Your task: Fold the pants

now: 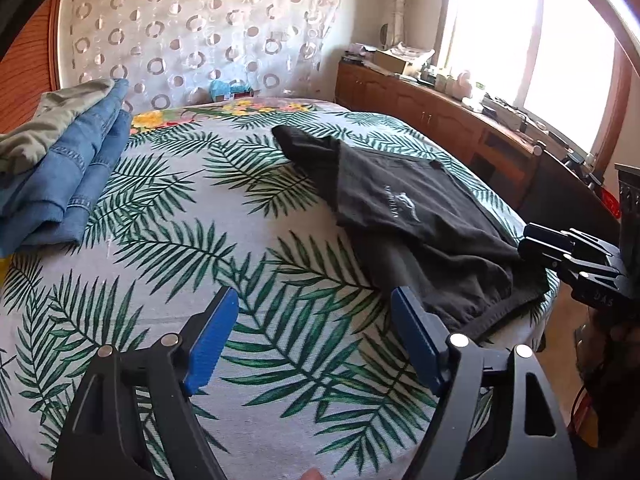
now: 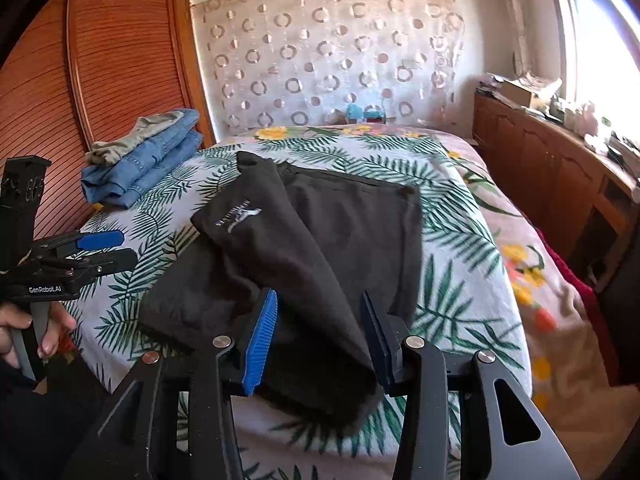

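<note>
The black pants [image 2: 304, 248] are soft, matte knit cloth, partly folded into a rough slanted slab with one leg laid across the rest and a small pale logo showing on the upper layer; they lie on the bed [image 1: 256, 264], whose cover is a flat-woven sheet printed with green palm fronds. The right gripper [image 2: 320, 336] hovers over the near end of the pants with its ribbed blue pads [image 2: 262, 344] spread wide, the cloth lying between and beneath them, not pinched. The left gripper [image 1: 312, 340] is to the left of the pants, over bare sheet, its blue fingers likewise parted and empty, the right one close to the pants' dark hem. Far left of the pants sits a stack of folded blue denim [image 2: 148, 164] topped by a crumpled olive garment [image 1: 52, 120].
</note>
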A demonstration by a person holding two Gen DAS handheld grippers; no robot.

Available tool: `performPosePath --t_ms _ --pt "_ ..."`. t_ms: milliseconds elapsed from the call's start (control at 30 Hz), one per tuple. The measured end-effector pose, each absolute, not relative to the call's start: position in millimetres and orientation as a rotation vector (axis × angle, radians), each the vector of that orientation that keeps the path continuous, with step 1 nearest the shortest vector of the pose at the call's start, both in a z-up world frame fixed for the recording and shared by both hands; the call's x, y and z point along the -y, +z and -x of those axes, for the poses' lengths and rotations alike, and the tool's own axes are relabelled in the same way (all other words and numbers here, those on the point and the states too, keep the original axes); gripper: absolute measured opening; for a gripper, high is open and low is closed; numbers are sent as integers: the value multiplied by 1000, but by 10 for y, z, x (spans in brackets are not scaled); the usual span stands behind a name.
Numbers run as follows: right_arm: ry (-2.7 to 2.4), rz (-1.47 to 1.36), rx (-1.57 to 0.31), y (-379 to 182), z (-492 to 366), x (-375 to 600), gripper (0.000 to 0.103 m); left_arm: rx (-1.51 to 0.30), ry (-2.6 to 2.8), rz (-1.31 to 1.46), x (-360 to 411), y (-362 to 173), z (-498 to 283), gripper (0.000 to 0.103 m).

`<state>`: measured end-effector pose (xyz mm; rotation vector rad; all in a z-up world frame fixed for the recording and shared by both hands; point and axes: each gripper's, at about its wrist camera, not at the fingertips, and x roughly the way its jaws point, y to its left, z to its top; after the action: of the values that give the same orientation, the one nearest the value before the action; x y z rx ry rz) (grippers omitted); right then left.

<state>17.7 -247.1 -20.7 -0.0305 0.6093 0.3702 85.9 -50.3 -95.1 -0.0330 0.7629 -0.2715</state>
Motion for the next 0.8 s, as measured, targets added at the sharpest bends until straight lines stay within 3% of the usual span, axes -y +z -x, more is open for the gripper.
performPosePath --t_ms 800 --pt "607 87 -659 -207 -1017 1540 45 -698 -201 52 121 -764 -787 79"
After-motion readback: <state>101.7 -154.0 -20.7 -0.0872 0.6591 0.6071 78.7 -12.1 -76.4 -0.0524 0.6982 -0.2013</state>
